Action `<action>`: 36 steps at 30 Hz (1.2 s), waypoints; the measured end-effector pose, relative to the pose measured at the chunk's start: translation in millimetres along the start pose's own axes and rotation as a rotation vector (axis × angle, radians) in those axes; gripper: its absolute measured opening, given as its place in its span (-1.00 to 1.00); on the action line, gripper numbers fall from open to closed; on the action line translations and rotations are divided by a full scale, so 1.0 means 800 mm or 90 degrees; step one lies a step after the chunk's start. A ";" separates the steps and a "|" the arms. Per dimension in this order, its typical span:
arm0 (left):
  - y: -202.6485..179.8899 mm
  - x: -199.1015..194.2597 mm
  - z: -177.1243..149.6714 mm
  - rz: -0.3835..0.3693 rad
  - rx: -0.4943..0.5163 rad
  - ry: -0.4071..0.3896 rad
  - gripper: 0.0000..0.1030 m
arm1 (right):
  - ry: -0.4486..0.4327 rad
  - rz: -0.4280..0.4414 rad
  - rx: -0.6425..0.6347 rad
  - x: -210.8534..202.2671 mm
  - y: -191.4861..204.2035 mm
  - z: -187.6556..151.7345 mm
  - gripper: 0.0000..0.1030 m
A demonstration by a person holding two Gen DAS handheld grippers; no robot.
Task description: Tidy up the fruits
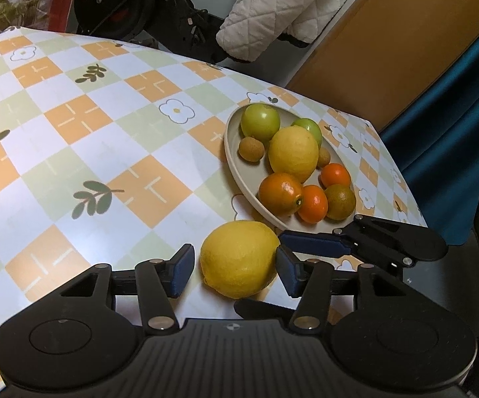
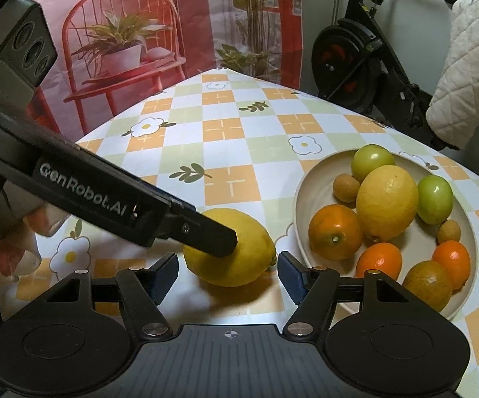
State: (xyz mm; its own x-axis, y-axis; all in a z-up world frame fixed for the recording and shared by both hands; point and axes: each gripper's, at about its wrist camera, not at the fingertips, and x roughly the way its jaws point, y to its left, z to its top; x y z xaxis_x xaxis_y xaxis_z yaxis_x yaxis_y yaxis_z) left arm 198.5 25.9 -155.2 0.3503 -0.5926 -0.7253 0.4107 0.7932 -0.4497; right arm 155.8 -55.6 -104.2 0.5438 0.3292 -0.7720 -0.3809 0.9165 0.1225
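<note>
Straddling the lemon (image 1: 239, 258), both hand-held grippers (image 1: 234, 270) (image 2: 226, 273) gape; only the right view shows branding.

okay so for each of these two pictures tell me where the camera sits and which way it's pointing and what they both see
Left wrist: on the left tool, looking forward and down at the lemon on the tablecloth between its open fingers; the right tool shows beyond it.
Right wrist: on the right tool, aimed at that lemon from another side; the left tool crosses in front, the person's hand behind it.
Shared: the lemon, the plate of fruit, the exercise bike.
</note>
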 end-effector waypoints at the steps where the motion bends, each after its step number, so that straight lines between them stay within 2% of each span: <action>1: 0.001 0.002 0.000 -0.004 -0.004 0.001 0.13 | 0.000 0.001 0.000 0.001 0.000 0.000 0.20; 11: 0.003 0.009 -0.005 -0.018 -0.016 0.005 0.21 | -0.002 0.004 0.012 0.006 -0.004 -0.002 0.16; 15: 0.001 0.011 -0.007 -0.018 -0.013 0.008 0.15 | -0.001 0.004 0.016 0.006 -0.005 -0.003 0.17; 19: -0.007 0.010 -0.010 -0.009 0.010 0.002 0.13 | -0.003 0.005 0.021 0.004 -0.007 -0.005 0.13; 27: -0.014 0.009 -0.013 -0.003 0.013 0.006 0.12 | -0.005 0.011 0.026 -0.004 -0.008 -0.012 0.13; 36: -0.033 -0.001 -0.009 0.009 0.027 -0.006 0.12 | -0.033 0.014 0.033 -0.025 -0.011 -0.013 0.13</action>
State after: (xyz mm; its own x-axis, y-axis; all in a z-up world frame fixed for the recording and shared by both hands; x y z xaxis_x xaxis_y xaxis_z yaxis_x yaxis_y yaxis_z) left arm 181.5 6.5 -146.3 0.3637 -0.5830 -0.7265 0.4405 0.7948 -0.4174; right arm 140.4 -72.9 -96.2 0.5743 0.3599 -0.7353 -0.3551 0.9188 0.1723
